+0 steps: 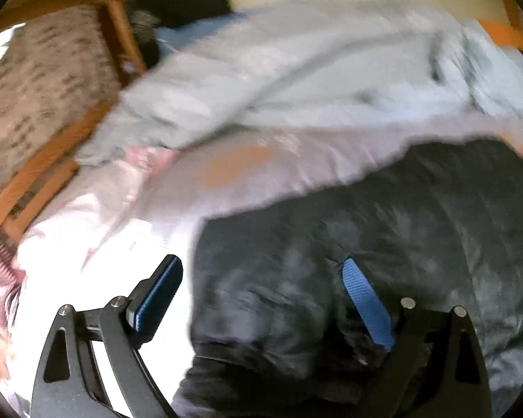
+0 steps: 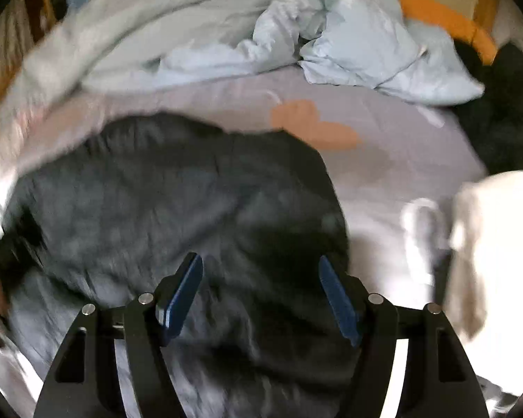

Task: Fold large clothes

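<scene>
Dark garment (image 2: 177, 191) is spread on bed sheet (image 2: 383, 160), below both claws. L claw (image 1: 261, 299) & R claw (image 2: 261, 296) are seen wide open, nothing gripped. Frames blurred.

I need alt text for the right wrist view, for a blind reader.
The right gripper, jaws open, hovers over a dark grey crumpled garment on a pale lilac bed sheet. Behind lies a rumpled light blue duvet.
</scene>
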### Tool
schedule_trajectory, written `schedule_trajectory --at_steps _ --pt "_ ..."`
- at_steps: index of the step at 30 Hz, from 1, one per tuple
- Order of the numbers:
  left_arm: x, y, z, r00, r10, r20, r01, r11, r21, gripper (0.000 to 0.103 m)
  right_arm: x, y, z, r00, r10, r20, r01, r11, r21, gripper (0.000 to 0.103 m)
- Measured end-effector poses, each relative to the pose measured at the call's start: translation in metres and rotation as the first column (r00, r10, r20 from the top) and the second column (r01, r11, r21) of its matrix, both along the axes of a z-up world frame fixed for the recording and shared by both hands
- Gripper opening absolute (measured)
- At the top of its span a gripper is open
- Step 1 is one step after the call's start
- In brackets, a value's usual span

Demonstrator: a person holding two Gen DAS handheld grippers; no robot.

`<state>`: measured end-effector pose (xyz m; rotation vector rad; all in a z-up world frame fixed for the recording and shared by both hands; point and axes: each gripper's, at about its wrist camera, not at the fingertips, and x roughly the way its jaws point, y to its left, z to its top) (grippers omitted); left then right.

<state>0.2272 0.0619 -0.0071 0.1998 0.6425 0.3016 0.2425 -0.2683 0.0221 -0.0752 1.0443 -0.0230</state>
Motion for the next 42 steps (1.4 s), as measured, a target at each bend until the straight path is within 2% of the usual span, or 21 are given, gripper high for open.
schedule_trajectory --at_steps 2,4,7,9,12,14,19,22,23,24,26,28,30,31,33,34,36,38,39,40,42 --pt "-0.013 0.007 0.015 0.994 0.050 0.102 -0.047 0.999 -0.025 0.093 -0.002 -0.003 -0.004 0.998 -0.067 0.010 0.068 0.997 -0.040 0.071" --pt "-0.022 0.008 0.027 0.988 0.045 0.146 -0.037 0.998 -0.057 0.093 0.009 -0.012 -0.022 0.991 -0.133 -0.027 0.131 0.989 -0.071 0.071" --pt "-0.033 0.007 0.042 0.983 -0.018 0.182 0.039 0.992 -0.116 0.093 0.026 -0.031 -0.048 0.982 -0.169 -0.081 0.170 0.985 0.000 0.071" --pt "-0.042 0.002 0.053 0.976 -0.076 0.203 0.105 0.985 -0.134 0.093 0.026 -0.039 -0.048 0.978 -0.207 -0.033 0.208 0.978 0.018 0.071" --pt "-0.060 -0.012 0.063 0.966 -0.141 0.218 0.171 0.977 -0.124 0.093 0.009 -0.043 -0.021 0.937 -0.309 0.165 0.324 0.943 -0.075 0.071" --pt "-0.073 -0.019 0.069 0.959 -0.163 0.231 0.197 0.971 -0.135 0.094 -0.003 -0.039 -0.005 0.921 -0.314 0.230 0.345 0.932 -0.112 0.071" --pt "-0.100 -0.026 0.082 0.954 -0.211 0.215 0.254 0.947 -0.198 0.095 -0.043 -0.022 0.025 0.928 -0.245 0.280 0.262 0.965 -0.024 0.071" --pt "-0.116 -0.019 0.078 0.959 -0.194 0.206 0.232 0.955 -0.183 0.098 -0.076 -0.021 0.031 0.944 -0.201 0.261 0.186 0.979 0.082 0.072" --pt "-0.118 -0.014 0.074 0.964 -0.177 0.197 0.212 0.962 -0.175 0.098 -0.084 -0.019 0.030 0.946 -0.184 0.266 0.166 0.982 0.087 0.074" --pt "-0.122 -0.008 0.068 0.968 -0.163 0.189 0.197 0.964 -0.176 0.098 -0.096 -0.012 0.027 0.953 -0.140 0.269 0.128 0.990 0.060 0.078" --pt "-0.129 0.006 0.054 0.973 -0.157 0.172 0.192 0.959 -0.210 0.098 -0.113 -0.004 0.017 0.956 -0.099 0.277 0.097 0.995 0.020 0.078" --pt "-0.136 0.018 0.041 0.976 -0.147 0.158 0.183 0.952 -0.247 0.098 -0.131 -0.007 0.007 0.956 -0.101 0.276 0.097 0.995 0.028 0.078" --pt "-0.132 0.023 0.031 0.990 -0.105 0.099 0.126 0.965 -0.231 0.098 -0.143 -0.010 0.001 0.958 -0.107 0.264 0.098 0.994 0.048 0.078" --pt "-0.131 0.023 0.030 0.992 -0.099 0.083 0.116 0.964 -0.240 0.097 -0.149 -0.011 -0.003 0.961 -0.106 0.256 0.103 0.994 0.025 0.078" --pt "-0.135 0.024 0.036 0.988 -0.114 0.103 0.140 0.946 -0.292 0.097 -0.162 -0.009 -0.011 0.958 -0.104 0.268 0.132 0.988 -0.086 0.078" --pt "-0.140 0.022 0.040 0.985 -0.120 0.122 0.152 0.944 -0.294 0.097 -0.166 -0.012 -0.013 0.956 -0.114 0.271 0.147 0.984 -0.105 0.078" --pt "-0.155 0.011 0.045 0.974 -0.161 0.161 0.200 0.942 -0.269 0.097 -0.174 -0.016 -0.017 0.958 -0.138 0.252 0.159 0.985 -0.062 0.078" --pt "-0.170 -0.004 0.047 0.953 -0.247 0.175 0.282 0.935 -0.213 0.089 -0.183 -0.019 -0.018 0.959 -0.144 0.243 0.150 0.989 -0.008 0.078" --pt "-0.176 -0.013 0.046 0.945 -0.283 0.164 0.311 0.932 -0.184 0.075 -0.189 -0.018 -0.017 0.961 -0.136 0.242 0.137 0.990 0.011 0.078" --pt "-0.179 -0.019 0.044 0.939 -0.312 0.146 0.334 0.927 -0.168 0.068 -0.197 -0.015 -0.013 0.960 -0.123 0.251 0.122 0.992 0.019 0.078" --pt "-0.189 -0.031 0.036 0.922 -0.372 0.110 0.386 0.908 -0.163 0.067 -0.209 -0.011 -0.009 0.954 -0.094 0.285 0.094 0.995 0.012 0.078"
